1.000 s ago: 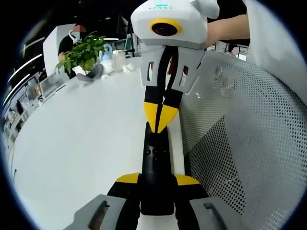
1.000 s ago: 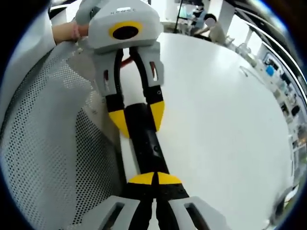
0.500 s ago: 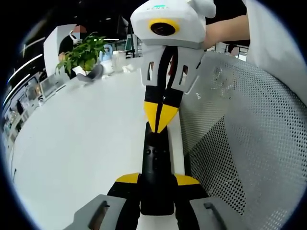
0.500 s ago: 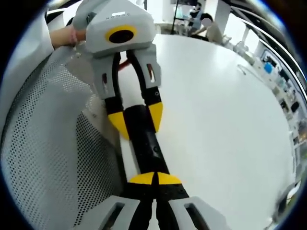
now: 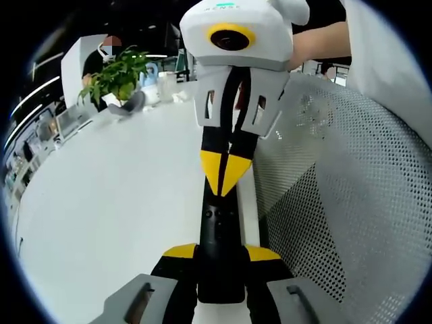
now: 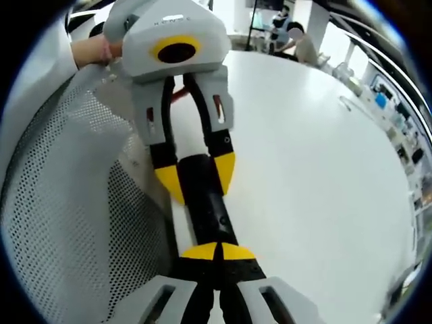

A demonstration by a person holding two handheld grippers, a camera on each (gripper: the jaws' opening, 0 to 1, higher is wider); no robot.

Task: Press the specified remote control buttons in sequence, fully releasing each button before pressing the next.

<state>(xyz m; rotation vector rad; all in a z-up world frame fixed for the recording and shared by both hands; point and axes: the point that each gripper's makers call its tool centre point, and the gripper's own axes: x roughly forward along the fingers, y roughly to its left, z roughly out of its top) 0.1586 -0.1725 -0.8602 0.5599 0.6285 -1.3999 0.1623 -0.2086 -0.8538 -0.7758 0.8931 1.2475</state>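
A slim black remote (image 5: 217, 223) lies lengthwise along the edge of a white table (image 5: 121, 202). My left gripper (image 5: 221, 252) is shut on its near end, one yellow-tipped jaw on each side. My right gripper (image 5: 221, 182) comes down from above, shut, its joined yellow tips resting on the remote's top face just beyond a small button. In the right gripper view the right gripper (image 6: 217, 251) is shut with its tips on the remote (image 6: 210, 216). The left gripper (image 6: 196, 177) clamps the remote's far end there.
A white mesh chair back (image 5: 351, 202) stands close beside the remote, also seen as the mesh chair back (image 6: 61, 202). A potted plant (image 5: 118, 74) and small items sit at the table's far end. A person's hand (image 5: 317, 40) holds the right gripper. People sit far off.
The right gripper has slid a little along the remote toward the left gripper, so each looms slightly larger in the other's view. The left gripper still holds the remote.
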